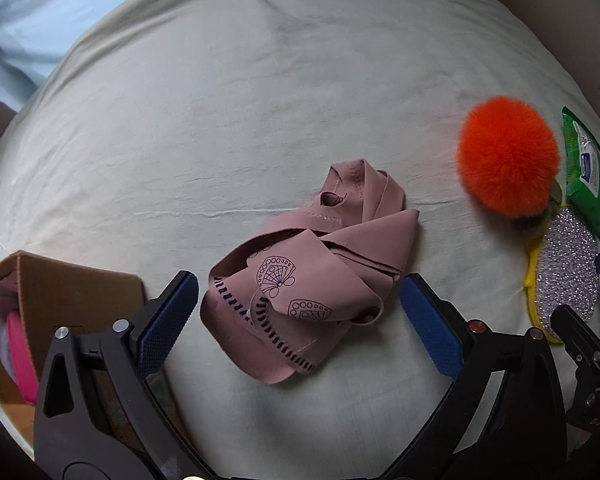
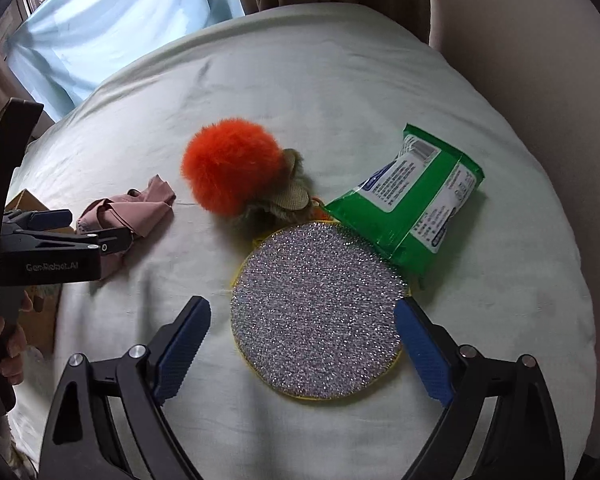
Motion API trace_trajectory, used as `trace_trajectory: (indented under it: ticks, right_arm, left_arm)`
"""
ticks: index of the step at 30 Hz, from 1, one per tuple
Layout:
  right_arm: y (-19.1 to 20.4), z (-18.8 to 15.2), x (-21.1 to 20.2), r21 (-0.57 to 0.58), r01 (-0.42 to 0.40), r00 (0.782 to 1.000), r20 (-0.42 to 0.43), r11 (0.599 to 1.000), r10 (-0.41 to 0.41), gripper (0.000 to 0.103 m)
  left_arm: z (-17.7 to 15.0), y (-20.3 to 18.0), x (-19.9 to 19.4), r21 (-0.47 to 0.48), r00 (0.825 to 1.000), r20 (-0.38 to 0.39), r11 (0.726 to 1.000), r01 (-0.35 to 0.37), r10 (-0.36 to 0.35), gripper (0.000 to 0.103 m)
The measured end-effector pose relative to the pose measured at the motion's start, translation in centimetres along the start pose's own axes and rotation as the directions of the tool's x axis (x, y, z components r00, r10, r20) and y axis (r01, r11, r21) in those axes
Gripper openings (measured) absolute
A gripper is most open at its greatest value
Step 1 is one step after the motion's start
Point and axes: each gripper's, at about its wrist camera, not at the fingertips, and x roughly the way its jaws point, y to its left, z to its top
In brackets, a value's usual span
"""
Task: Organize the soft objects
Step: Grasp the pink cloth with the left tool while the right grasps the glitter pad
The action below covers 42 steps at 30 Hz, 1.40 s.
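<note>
Grippers, left (image 1: 296,312) and right (image 2: 302,344), hang spread over a limp pink cloth (image 1: 300,276) and stiff glitter pad (image 2: 316,312) at the bed's (image 1: 260,100) near edge; light, best pinched at folds or rim

My right gripper (image 2: 302,334) wide open over a glittery round scrubber (image 2: 316,312), green wipes pack (image 2: 412,196) touching its far edge, orange pompom (image 2: 230,166) beyond, pink cloth (image 2: 132,208) left, left gripper (image 2: 60,236) beside it, pale sheet (image 2: 300,80) beneath.
</note>
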Motion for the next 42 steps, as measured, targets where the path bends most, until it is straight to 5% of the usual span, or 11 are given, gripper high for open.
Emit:
trace_trajectory:
  ticks: [7, 13, 20, 27, 42]
  right_arm:
    - [0.6, -0.3, 2.0, -0.064, 0.050, 0.999, -0.020, 0.997, -0.051, 0.091]
    - [0.4, -0.9, 2.3, -0.064, 0.057, 0.998, -0.010, 0.996, -0.058, 0.080]
    - [0.2, -1.5, 1.4, -0.043, 0.072, 0.997, 0.002, 0.996, -0.072, 0.049]
    - [-0.3, -0.7, -0.5, 0.010, 0.046, 0.999, 0.011, 0.999, -0.046, 0.035]
    - [2.8, 2.5, -11.1, 0.051, 0.036, 0.994, 0.097, 0.998, -0.041, 0.034]
  left_arm:
    - [0.4, 0.7, 2.5, -0.044, 0.997, -0.026, 0.996, 0.078, -0.079, 0.078]
    - [0.4, 0.1, 2.1, 0.004, 0.996, -0.009, 0.996, 0.090, -0.090, 0.058]
    - [0.4, 0.0, 0.8, -0.019, 0.994, -0.006, 0.994, 0.105, -0.105, 0.045]
    - [-0.3, -0.7, -2.7, -0.015, 0.991, 0.034, 0.991, 0.130, -0.129, 0.042]
    - [0.5, 2.5, -17.1, -0.046, 0.967, 0.175, 0.979, 0.197, -0.187, 0.042]
